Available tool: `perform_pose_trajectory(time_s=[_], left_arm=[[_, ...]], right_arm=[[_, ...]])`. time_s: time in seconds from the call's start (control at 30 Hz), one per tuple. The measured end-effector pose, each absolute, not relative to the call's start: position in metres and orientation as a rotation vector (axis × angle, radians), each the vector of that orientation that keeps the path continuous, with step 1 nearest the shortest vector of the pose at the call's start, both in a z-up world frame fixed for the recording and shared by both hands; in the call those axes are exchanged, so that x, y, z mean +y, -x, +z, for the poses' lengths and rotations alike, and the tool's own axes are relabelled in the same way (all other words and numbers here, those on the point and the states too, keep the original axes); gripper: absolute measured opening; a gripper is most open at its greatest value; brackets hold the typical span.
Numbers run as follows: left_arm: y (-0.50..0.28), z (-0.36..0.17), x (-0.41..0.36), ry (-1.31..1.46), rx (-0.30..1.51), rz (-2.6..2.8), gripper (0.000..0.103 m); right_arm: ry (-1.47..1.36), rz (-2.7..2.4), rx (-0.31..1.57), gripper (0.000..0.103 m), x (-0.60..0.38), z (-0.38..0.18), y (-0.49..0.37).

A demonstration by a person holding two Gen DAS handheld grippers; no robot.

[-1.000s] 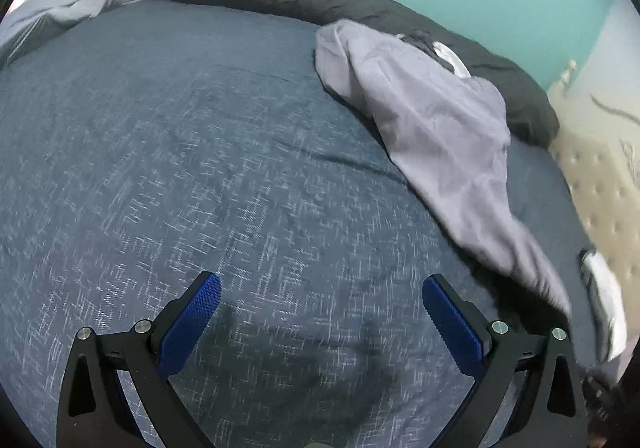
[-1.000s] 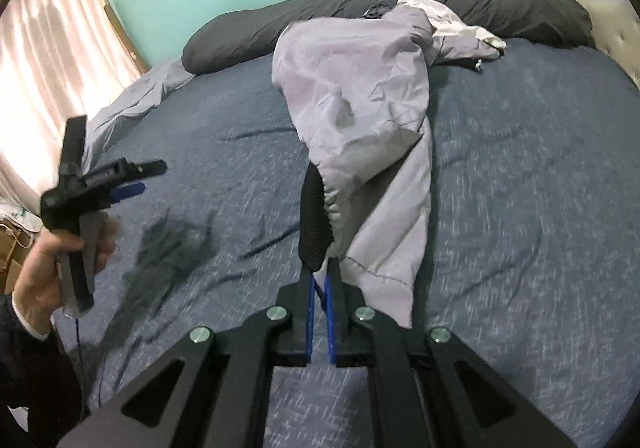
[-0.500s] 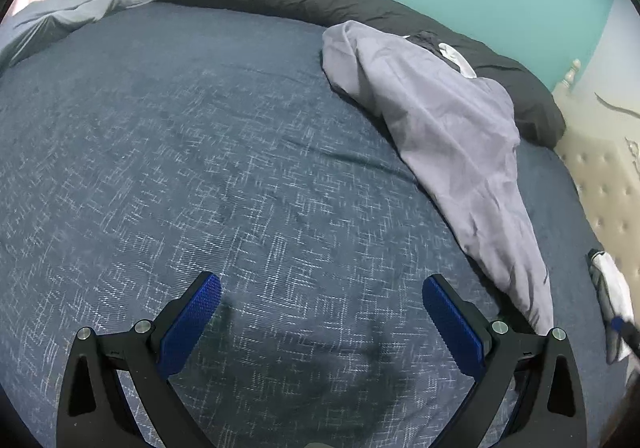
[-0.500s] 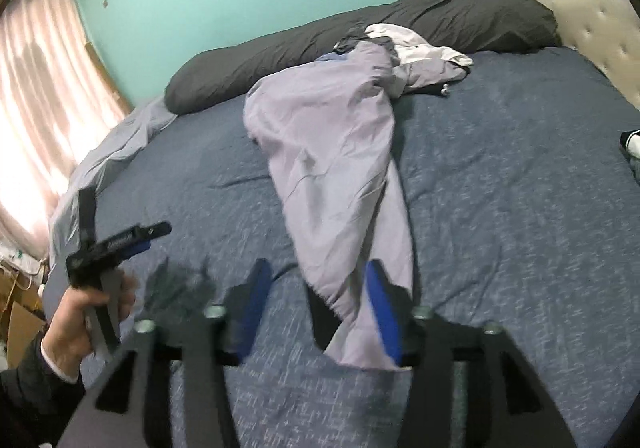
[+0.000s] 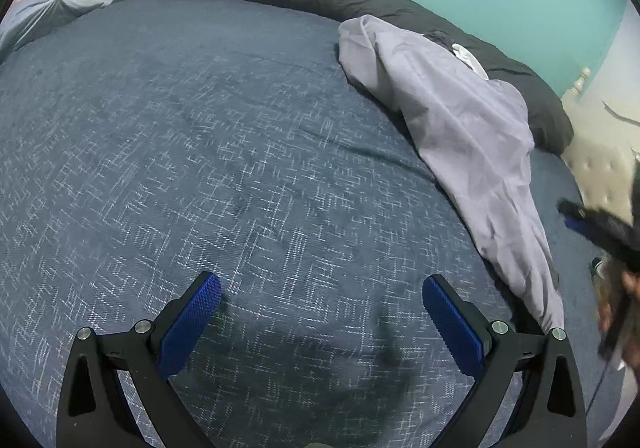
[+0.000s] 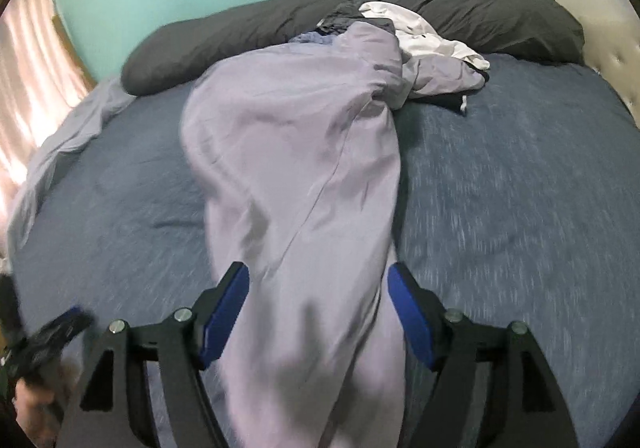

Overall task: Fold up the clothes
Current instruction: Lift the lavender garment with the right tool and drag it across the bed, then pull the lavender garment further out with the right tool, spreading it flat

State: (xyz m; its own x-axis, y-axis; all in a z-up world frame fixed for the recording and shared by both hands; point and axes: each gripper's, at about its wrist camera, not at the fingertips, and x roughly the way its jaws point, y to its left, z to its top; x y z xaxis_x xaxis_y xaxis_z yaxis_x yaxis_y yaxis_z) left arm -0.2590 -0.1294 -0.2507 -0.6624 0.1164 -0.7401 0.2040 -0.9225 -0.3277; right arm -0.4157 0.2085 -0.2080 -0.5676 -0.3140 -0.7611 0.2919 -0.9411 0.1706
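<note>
Since one second ago, my right gripper (image 6: 318,312) has gone from clamped on the hem of the lavender garment (image 6: 296,176) to released; its jaws now stand apart, straddling the cloth at lower centre of the right wrist frame. My left gripper (image 5: 320,322) is also spread wide, over bare blue bedspread (image 5: 200,152). The garment lies unfolded, its long axis running from the bottom edge up to the dark bolster (image 6: 480,14) at upper centre. In the left wrist frame it occupies the right side, well apart from that gripper. I judge the right gripper nearer for any regrasp.
</note>
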Motion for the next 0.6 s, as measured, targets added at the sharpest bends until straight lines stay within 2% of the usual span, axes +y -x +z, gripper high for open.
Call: perform_pose_trajectory(time_s=[0.27,0.6], left_arm=[[0.262,-0.259,-0.131,-1.285,0.611,-2.736,0.103],[0.267,-0.267,-0.132,-1.304,0.605,-2.721,0.103]], right_arm=[[-1.3,-2.519,-0.086,0.074,0.202,-0.221,0.492],[-1.353,-2.514,-0.128,0.074,0.199,-0.242,0.535]])
